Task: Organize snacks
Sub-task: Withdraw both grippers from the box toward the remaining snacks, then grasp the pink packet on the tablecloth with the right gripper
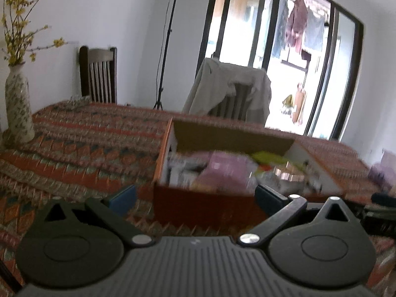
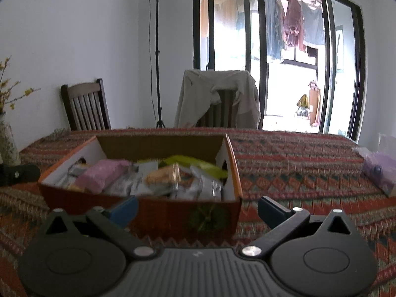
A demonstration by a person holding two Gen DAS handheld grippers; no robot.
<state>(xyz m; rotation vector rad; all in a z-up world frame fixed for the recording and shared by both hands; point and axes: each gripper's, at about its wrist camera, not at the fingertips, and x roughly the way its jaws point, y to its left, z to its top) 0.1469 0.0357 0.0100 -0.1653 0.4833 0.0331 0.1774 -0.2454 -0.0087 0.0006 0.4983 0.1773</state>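
Snacks (image 2: 148,175) sit piled loose in the open orange cardboard box (image 2: 185,212) on the patterned counter (image 2: 297,163): pink pack (image 2: 101,175), yellow-green pack (image 2: 195,164), several silvery wrappers, all jumbled, no order we can see. We judge the task as barely begun, with nothing sorted out beside the box and everything left to pull and arrange. Left gripper (image 1: 195,198) hovers just short of the box's near wall, jaws spread wide, holding nothing. Right gripper (image 2: 198,210) is likewise in front of the box, jaws wide apart and empty. The left view is motion-blurred, so we can't read pack details there. Around: a clear purple-tinted bag (image 2: 381,168) lies well apart at the counter's right end, possibly more snacks, we can't tell. A vase (image 1: 18,106) with yellow branches stands at the left edge. Two chairs are behind, one with a jacket (image 2: 217,96) draped over it, plus a light stand (image 2: 157,49). In the way: only the box's tall near wall; we need to come in over it, not through. The counter offers open cloth on both sides for laying packs out.
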